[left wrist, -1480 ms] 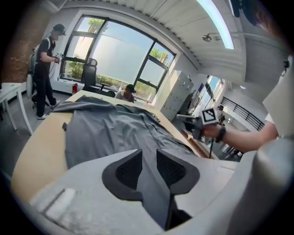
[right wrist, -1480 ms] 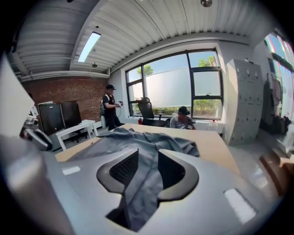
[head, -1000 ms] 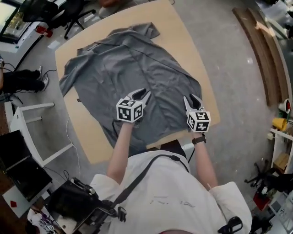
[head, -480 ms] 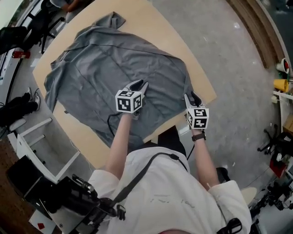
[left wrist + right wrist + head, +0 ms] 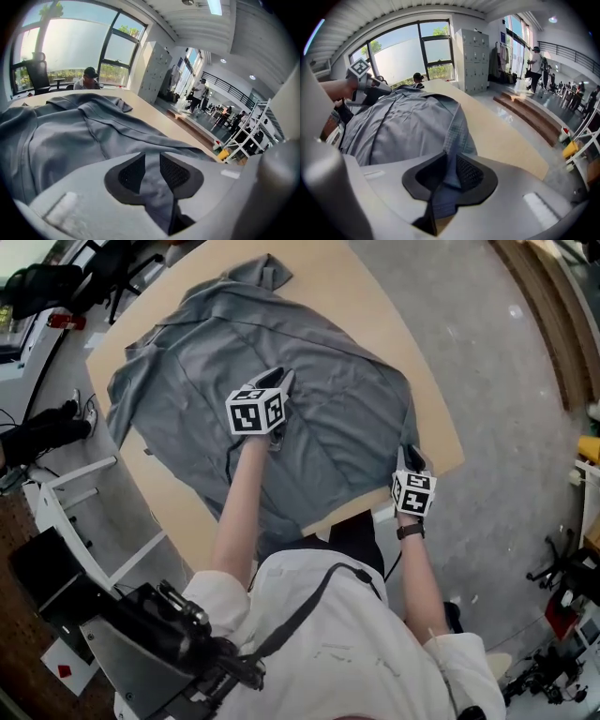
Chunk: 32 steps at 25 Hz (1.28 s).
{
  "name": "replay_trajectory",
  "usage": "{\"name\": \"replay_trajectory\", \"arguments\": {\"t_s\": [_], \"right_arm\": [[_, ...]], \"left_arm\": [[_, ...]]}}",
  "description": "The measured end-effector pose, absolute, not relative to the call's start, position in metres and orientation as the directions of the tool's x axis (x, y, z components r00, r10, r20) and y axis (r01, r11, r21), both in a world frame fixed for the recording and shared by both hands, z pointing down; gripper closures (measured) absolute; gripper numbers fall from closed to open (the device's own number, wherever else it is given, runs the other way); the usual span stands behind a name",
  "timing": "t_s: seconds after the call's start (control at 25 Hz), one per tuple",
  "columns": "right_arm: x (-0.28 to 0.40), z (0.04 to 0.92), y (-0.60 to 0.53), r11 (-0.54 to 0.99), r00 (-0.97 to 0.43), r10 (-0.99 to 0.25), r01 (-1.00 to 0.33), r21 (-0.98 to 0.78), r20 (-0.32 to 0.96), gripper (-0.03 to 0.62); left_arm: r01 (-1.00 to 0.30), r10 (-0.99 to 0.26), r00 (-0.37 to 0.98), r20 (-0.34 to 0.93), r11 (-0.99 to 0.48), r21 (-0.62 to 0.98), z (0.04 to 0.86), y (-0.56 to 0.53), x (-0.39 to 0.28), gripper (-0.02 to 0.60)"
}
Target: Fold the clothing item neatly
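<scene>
A grey shirt (image 5: 309,390) lies spread on the light wooden table (image 5: 375,306), its near hem hanging over the front edge. My left gripper (image 5: 278,381) is over the middle of the shirt. In the left gripper view its jaws (image 5: 152,164) hold a wrinkled fold of the grey cloth (image 5: 70,136). My right gripper (image 5: 409,454) is at the shirt's near right edge, by the table's corner. Its jaws (image 5: 451,164) have just been closing. The shirt's (image 5: 408,126) edge is pinched between the pads, and a strip hangs down into the throat.
Bare tabletop (image 5: 506,136) runs along the shirt's right side to the table's edge, with grey floor beyond it. A white frame (image 5: 75,502) stands left of the table. A black chair (image 5: 122,277) is at the far left. A person (image 5: 88,78) sits beyond the far end.
My left gripper has moved farther over the shirt, towards its middle. My right gripper has sunk to the shirt's near right edge and its jaws have narrowed on the cloth.
</scene>
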State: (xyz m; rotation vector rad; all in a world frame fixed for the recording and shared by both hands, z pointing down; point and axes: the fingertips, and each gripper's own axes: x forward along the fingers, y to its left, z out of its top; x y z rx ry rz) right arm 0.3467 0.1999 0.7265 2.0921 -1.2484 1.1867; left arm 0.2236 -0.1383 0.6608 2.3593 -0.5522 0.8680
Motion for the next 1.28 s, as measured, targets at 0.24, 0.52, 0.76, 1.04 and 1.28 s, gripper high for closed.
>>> {"name": "replay_trajectory", "arguments": {"t_s": [0.24, 0.52, 0.76, 1.04, 1.28], "right_arm": [[0.345, 0.725, 0.199, -0.439, 0.205, -0.472, -0.898, -0.026, 0.857, 0.559], [0.34, 0.722, 0.198, -0.377, 0.179, -0.445, -0.926, -0.002, 0.878, 0.562], [0.343, 0.72, 0.207, -0.37, 0.174, -0.419, -0.929, 0.008, 0.891, 0.565], [0.339, 0.707, 0.202, -0.316, 0.111, -0.454, -0.948, -0.044, 0.884, 0.572], [0.307, 0.633, 0.201, -0.111, -0.122, -0.634, -0.963, -0.246, 0.764, 0.574]], "left_arm": [[-0.674, -0.329, 0.662, 0.674, -0.654, 0.343, 0.669, -0.244, 0.207, 0.479], [-0.834, -0.546, 0.497, 0.675, -0.515, 0.197, 0.685, -0.358, 0.184, 0.476], [-0.865, -0.526, 0.451, 0.721, -0.456, 0.208, 0.715, -0.38, 0.19, 0.456], [-0.864, -0.547, 0.489, 0.679, -0.414, 0.288, 0.698, -0.381, 0.18, 0.566], [-0.806, -0.532, 0.592, 0.605, -0.387, 0.447, 0.65, -0.381, 0.147, 0.571]]}}
